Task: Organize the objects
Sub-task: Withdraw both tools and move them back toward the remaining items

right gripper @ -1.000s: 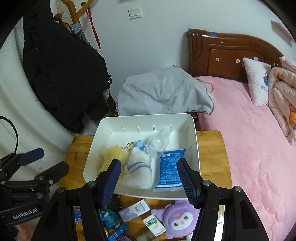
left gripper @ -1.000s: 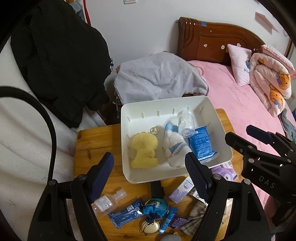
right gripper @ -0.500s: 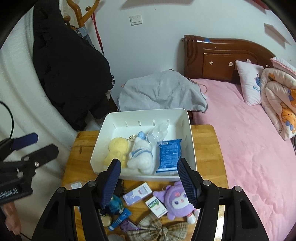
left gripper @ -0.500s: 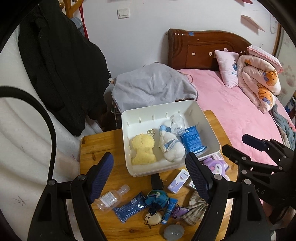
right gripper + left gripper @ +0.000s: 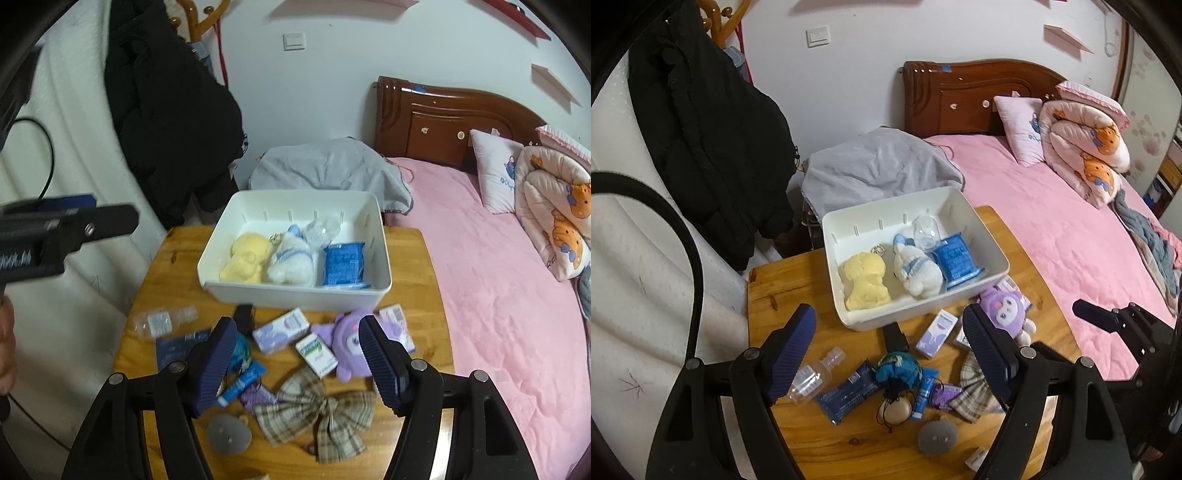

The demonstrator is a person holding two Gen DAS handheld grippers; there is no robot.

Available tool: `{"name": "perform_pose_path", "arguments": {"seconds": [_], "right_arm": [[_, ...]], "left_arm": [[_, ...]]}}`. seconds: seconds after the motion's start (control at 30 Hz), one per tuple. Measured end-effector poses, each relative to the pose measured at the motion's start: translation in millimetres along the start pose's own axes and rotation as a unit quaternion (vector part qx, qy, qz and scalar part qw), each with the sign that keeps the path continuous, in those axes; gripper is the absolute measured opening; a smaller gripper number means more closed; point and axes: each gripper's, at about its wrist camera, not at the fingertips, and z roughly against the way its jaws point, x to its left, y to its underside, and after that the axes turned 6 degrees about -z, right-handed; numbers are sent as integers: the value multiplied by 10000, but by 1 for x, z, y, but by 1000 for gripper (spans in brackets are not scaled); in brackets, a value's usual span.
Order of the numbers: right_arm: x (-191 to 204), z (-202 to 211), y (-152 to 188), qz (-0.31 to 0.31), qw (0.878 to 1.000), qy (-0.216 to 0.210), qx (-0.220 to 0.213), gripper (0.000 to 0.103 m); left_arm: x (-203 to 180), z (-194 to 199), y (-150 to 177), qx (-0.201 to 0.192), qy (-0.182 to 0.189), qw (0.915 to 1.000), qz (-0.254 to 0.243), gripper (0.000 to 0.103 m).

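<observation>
Bedroom clutter surrounds me: a pink bed (image 5: pixel 1052 221) off to my right, a black coat (image 5: pixel 701 129) hanging on my left, and straight ahead a small wooden table (image 5: pixel 775 291). Both my grippers hover above its near edge. My left gripper (image 5: pixel 890 354) has its jaws spread wide with nothing between them, and my right gripper (image 5: pixel 297 363) is likewise wide apart and empty. Beyond the fingers of both, on the far half of the table, sits a white bin (image 5: pixel 993 254). Inside it lie a yellow plush (image 5: pixel 866 280), a white plush (image 5: pixel 918 271) just beside it, a blue pack (image 5: pixel 956 260) to the right of that, and a clear bottle (image 5: pixel 925 232) behind them. Loose things are scattered on the wood between the bin and my grippers: a purple plush (image 5: pixel 351 341) near my right gripper's right finger, a lilac box (image 5: pixel 280 330), a green-and-white box (image 5: pixel 316 352), a plaid bow (image 5: pixel 317 413) right under my right gripper, a grey disc (image 5: pixel 229 432), a blue tube (image 5: pixel 242 382), a teal pouch (image 5: pixel 897 371), a dark blue pack (image 5: pixel 846 395), and a small clear bottle (image 5: pixel 812 376) close to my left gripper's left finger.
</observation>
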Motion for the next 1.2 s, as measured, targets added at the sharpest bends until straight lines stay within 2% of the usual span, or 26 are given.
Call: {"name": "perform_pose_path", "arguments": {"seconds": [0.2,0.33,0.57,0.7,0.97,1.2], "right_arm": [[6,3,40,-16,9997,-49,249,72],[11,0,80,54,9987,-16,516,72],[7,-23,141,-48,9936,53,1132,72],[4,-36,171,-135,9911,22,1326,72],[14,-48,206,104,9909,-292,1311,72],[24,-70,226,321,9886,-318,1436,72]], "left_arm": [[-14,-5,30,304,352,9989,-72,88],[-29,-20,55,651,488,9965,-188,88],[-50,-54,99,1304,631,9891,-252,88],[-65,-78,121,1743,747,9809,-424,88],[-78,-124,162,2381,849,9661,-521,88],[-82,-149,186,2662,1018,9573,-478,89]]}}
